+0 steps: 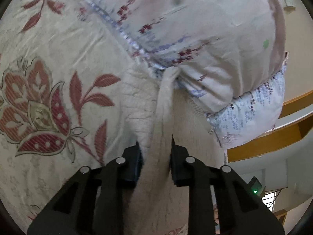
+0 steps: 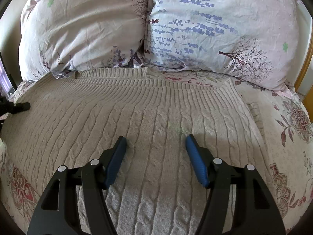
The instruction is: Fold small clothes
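A beige cable-knit sweater (image 2: 148, 115) lies spread on a bed, its ribbed hem toward the pillows. My right gripper (image 2: 155, 141) is open and hovers just above the sweater's middle, holding nothing. My left gripper (image 1: 155, 146) is shut on a fold of the same sweater (image 1: 166, 105), which stretches taut from the jaws toward the pillows. The tip of the left gripper (image 2: 21, 105) shows at the sweater's left edge in the right wrist view.
Two floral pillows (image 2: 84, 29) (image 2: 219, 27) lie against the headboard beyond the sweater. A floral bedsheet (image 1: 49, 98) covers the bed around it. A wooden bed frame (image 1: 289, 133) runs along the right side in the left wrist view.
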`<move>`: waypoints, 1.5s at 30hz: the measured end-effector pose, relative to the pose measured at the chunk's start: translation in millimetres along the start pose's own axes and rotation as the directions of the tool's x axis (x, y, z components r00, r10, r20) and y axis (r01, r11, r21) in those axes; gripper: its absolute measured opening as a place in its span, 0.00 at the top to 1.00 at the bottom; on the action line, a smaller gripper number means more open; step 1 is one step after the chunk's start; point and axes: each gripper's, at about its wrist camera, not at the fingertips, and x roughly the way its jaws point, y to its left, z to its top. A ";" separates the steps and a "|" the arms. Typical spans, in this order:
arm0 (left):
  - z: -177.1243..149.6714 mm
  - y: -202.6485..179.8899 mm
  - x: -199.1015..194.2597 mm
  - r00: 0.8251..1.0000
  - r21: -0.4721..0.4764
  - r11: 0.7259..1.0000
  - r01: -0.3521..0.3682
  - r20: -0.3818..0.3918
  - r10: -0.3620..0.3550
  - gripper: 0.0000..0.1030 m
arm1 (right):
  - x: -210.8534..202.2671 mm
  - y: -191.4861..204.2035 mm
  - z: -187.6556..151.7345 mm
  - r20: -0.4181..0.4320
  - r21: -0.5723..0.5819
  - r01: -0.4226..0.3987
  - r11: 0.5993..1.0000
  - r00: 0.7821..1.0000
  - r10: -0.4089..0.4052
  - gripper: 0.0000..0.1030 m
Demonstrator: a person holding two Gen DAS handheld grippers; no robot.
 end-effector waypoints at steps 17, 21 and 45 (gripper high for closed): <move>-37.1 -163.8 13.7 0.976 0.282 0.936 0.208 -0.006 -0.216 0.82 | -5.5 -5.3 -2.5 -0.002 0.002 -0.037 0.999 0.999 0.037 0.36; -66.7 -207.8 55.3 0.967 0.340 0.905 0.255 -0.081 -0.242 0.82 | -27.6 -29.6 -11.0 0.028 0.051 -0.062 0.997 0.998 0.061 0.36; -88.5 -148.9 74.6 0.999 0.365 0.931 -0.017 -0.033 0.031 0.18 | -12.6 -108.2 -6.3 -0.037 0.504 -0.433 0.747 0.853 0.520 0.36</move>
